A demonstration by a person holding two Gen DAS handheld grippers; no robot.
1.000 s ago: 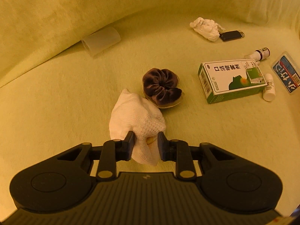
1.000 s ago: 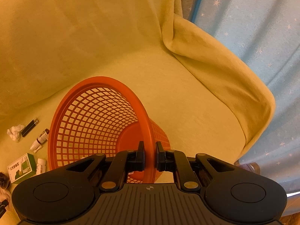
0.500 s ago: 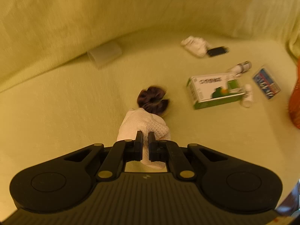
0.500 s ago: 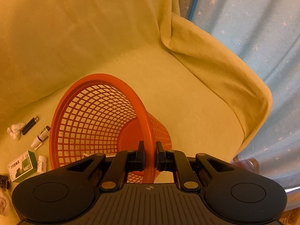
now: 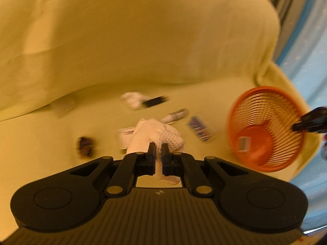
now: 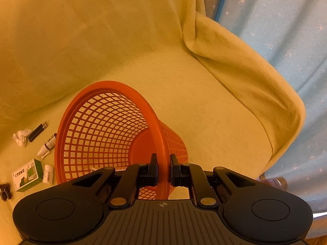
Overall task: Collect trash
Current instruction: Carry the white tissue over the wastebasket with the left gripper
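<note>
Hand-held gripper on the left (image 5: 158,155) is clamped on a crumpled white paper towel (image 5: 156,137), which is carried above the sofa seat (image 6: 204,122); the right hand-held gripper (image 6: 163,169) is closed on the rim of the orange mesh basket (image 6: 98,134), held tilted with its mouth toward 10 o'clock in the right wrist view. In the left wrist view the basket (image 5: 265,126) is seen at 3 o'clock of the towel, well apart from it. Only a fold of the towel is pinched, so it could be shaken loose in transit, judging by the heavy motion blur. A release made too early would likely drop it short of the rim, and because the basket is tilted, anything thrown in hard could slide back out, as could the small item (image 5: 244,143) already lying on its bottom. The surface is a sofa draped in a soft yellow-green cover, on which light things may roll or snag. Other clutter is left at 9 o'clock of the basket: a white tissue wad (image 6: 20,137), a black lighter (image 6: 37,131), a small dropper bottle (image 6: 48,145), a white vial (image 6: 48,174) and a green medicine box (image 6: 26,174). A pale blue star-patterned curtain (image 6: 276,20) is hung behind the armrest.
</note>
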